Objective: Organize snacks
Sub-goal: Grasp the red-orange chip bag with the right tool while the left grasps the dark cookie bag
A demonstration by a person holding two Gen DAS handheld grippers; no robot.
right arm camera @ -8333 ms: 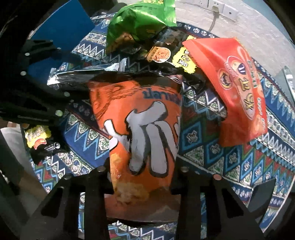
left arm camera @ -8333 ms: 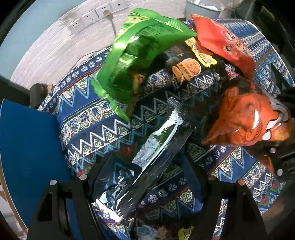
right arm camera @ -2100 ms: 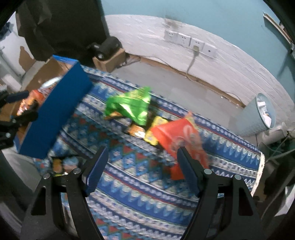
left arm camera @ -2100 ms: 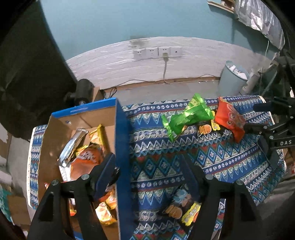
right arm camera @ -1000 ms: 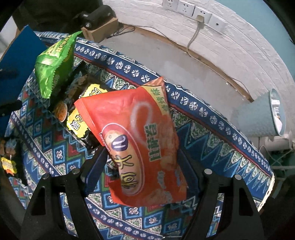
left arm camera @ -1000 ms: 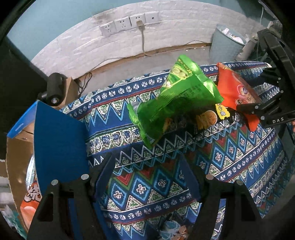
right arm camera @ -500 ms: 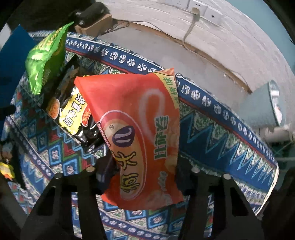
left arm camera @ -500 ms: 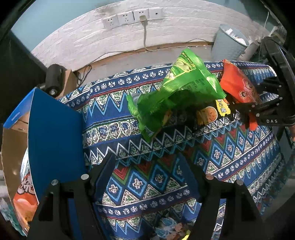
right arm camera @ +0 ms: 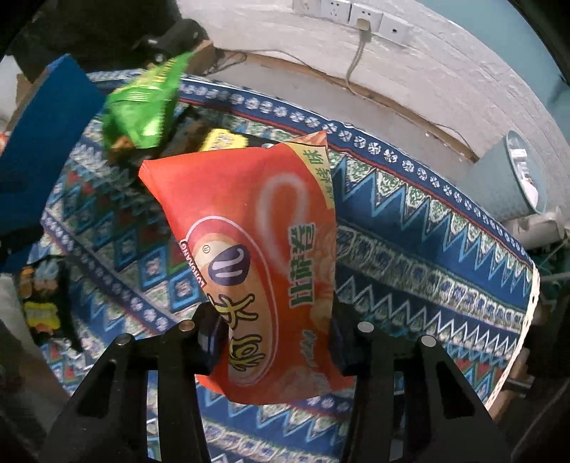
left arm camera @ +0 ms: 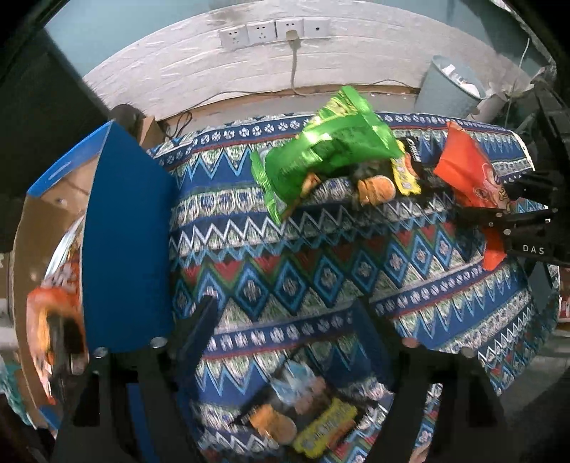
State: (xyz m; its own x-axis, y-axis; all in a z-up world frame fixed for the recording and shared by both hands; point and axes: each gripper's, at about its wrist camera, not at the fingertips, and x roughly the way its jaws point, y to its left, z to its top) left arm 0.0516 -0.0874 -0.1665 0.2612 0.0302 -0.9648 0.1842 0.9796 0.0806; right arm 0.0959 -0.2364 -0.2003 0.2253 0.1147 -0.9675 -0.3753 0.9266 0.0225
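Gripping the lower part of a red bag (right arm camera: 256, 263), the right tool (right arm camera: 274, 342) has its fingers closed against both sides of the packet, which stands up in front of the lens; from the left wrist the same bag (left arm camera: 470, 178) shows at the right edge of the desk, pinched in that tool (left arm camera: 498, 213). The left tool (left arm camera: 285, 327) hangs over the cloth with its fingers spread wide and nothing between them. A patterned blue cloth (left arm camera: 285, 249) with zigzags and diamonds covers the desk. A green bag (left arm camera: 327, 156) lies on it near the far edge, partly on top of a dark packet (left arm camera: 384, 178) with yellow and orange print, just left of the red bag. Another dark packet (left arm camera: 302, 416) lies on the cloth near the left tool, blurred. At the left end stands an open box (left arm camera: 124, 231) with blue outer walls and brown inside, holding an orange bag (left arm camera: 53, 302) and a silvery one. The middle of the cloth between the box and the green bag is bare. Beyond the far edge is grey floor, then a white wall (left arm camera: 249, 60) with a row of sockets (left arm camera: 270, 30) and one plugged cable, teal paint above. A pale bin (left arm camera: 449, 89) stands on the floor off the far right corner, which hangs free in the right wrist view.
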